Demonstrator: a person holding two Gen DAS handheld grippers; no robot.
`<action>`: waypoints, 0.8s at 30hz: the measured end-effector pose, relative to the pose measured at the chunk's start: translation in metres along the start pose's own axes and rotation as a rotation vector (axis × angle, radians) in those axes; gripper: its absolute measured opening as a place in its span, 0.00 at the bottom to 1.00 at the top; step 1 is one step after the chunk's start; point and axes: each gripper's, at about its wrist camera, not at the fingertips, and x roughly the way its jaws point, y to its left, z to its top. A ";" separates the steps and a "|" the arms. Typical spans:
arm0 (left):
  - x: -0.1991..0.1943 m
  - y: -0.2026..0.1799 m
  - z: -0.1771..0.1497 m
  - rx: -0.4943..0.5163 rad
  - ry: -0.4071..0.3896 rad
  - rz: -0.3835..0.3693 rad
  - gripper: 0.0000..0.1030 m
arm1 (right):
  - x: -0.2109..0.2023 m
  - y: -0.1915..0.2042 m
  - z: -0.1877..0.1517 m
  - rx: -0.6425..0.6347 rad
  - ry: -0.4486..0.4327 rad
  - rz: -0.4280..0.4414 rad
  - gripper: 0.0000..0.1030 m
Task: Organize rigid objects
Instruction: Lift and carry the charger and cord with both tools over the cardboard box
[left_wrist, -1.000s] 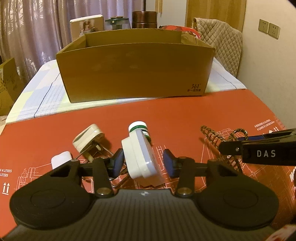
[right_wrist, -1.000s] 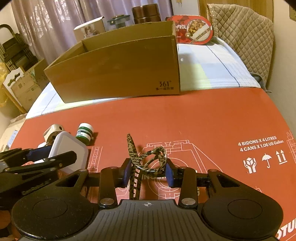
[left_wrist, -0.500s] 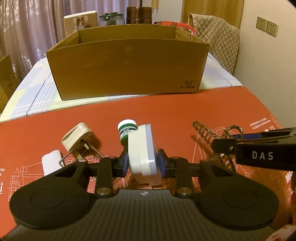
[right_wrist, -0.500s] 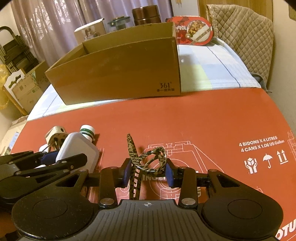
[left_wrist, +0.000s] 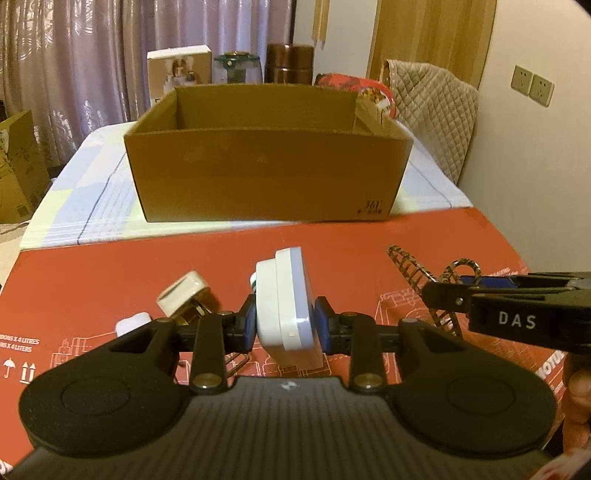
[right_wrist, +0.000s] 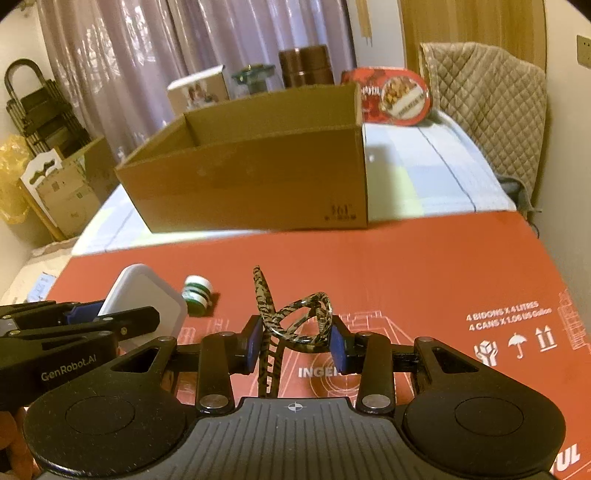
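Note:
My left gripper (left_wrist: 284, 328) is shut on a white square adapter block (left_wrist: 288, 302), lifted above the red mat (left_wrist: 110, 273). In the right wrist view that same white block (right_wrist: 142, 301) shows at the left, between the left gripper's black fingers (right_wrist: 122, 321). My right gripper (right_wrist: 293, 343) is shut on a leopard-patterned hair claw clip (right_wrist: 295, 321), also raised off the mat. The clip (left_wrist: 417, 266) appears at the right of the left wrist view. A small green-and-white bottle (right_wrist: 197, 290) lies on the mat. An open cardboard box (left_wrist: 266, 147) stands ahead on the table.
A cream plug (left_wrist: 183, 291) with metal prongs and a small white piece (left_wrist: 131, 321) lie on the mat at the left. Behind the box (right_wrist: 258, 166) stand a white carton (left_wrist: 179, 70), a glass jar (left_wrist: 236, 66), a brown canister (left_wrist: 290, 62) and a red tin (right_wrist: 395, 96). A quilted chair (right_wrist: 487, 110) is at the right.
The left jaws closed on the white block and lifted it off the mat. The right gripper rose too with the hair clip. The box now looks lower and its inside shows.

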 end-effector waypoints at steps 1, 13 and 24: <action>-0.003 0.000 0.002 -0.005 -0.002 -0.001 0.26 | -0.004 0.000 0.002 0.002 -0.005 0.005 0.34; -0.040 -0.004 0.015 -0.026 -0.018 -0.008 0.26 | -0.045 0.016 0.017 -0.020 -0.051 0.030 0.34; -0.056 -0.002 0.018 -0.030 -0.031 -0.018 0.26 | -0.060 0.029 0.024 -0.050 -0.057 0.033 0.34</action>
